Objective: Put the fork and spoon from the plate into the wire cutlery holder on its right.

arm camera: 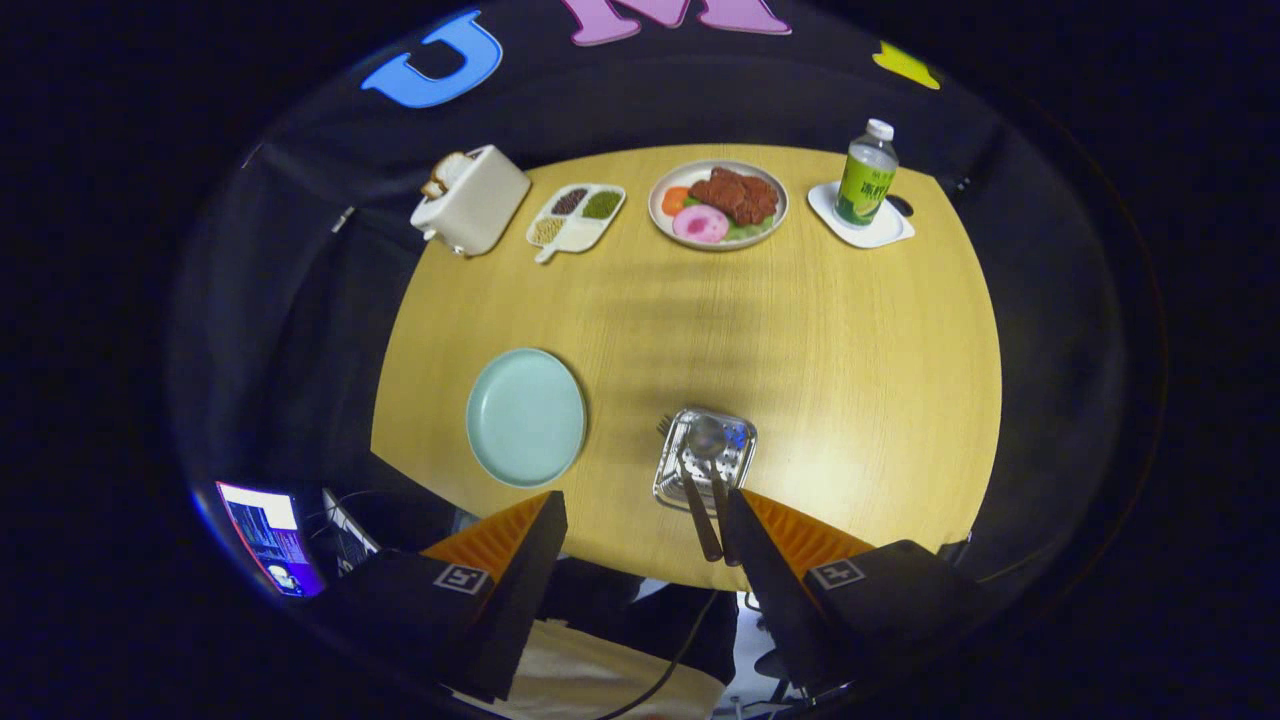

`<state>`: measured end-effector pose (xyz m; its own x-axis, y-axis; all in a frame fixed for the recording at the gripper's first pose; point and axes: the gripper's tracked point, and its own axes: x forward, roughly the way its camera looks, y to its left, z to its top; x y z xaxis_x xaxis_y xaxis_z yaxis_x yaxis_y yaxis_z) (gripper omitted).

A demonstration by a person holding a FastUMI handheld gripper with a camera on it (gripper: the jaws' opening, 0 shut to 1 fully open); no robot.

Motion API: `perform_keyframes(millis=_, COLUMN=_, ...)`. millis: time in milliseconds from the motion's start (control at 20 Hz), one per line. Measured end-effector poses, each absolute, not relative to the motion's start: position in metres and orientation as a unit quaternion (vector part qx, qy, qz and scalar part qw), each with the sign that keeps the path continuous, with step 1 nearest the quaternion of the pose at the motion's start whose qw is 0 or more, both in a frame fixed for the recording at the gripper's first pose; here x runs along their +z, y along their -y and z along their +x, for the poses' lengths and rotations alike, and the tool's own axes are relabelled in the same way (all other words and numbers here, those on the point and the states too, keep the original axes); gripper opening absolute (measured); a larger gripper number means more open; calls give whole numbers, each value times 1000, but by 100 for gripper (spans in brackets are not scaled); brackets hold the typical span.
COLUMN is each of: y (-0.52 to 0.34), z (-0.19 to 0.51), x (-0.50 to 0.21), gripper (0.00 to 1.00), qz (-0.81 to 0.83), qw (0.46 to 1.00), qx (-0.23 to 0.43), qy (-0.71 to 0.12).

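Note:
From high above the round wooden table (820,340) I look down. A pale green plate (526,416) lies bare near the table's front edge, ahead of my left finger. To its right stands the wire cutlery holder (704,461), seen from above. The spoon (706,440) and the fork (668,432) stand in it with their dark handles (705,525) leaning toward me. My gripper (645,515) hangs open well above the table, fingers wide apart, nothing between them. The right fingertip (742,510) appears just beside the handles.
At the table's far side stand a white toaster (472,200) with bread, a divided dish of beans (577,216), a plate of food (718,203) and a green bottle (866,175) on a white coaster. A lit screen (270,535) is below left.

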<state>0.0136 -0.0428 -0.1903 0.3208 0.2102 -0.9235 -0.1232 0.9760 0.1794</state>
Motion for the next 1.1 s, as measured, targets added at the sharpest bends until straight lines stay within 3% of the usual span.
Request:
perform_keyframes(millis=500, y=21, z=37, x=-38, gripper=99, qz=24, qw=954, qx=94, qy=-284)
perform_keyframes(millis=850, y=19, z=25, x=55, gripper=99, qz=-21, qw=994, qx=66, qy=-81)
perform_keyframes(millis=1100, y=4, z=-1, x=68, gripper=98, qz=-69, qw=996, qx=62, qy=15)
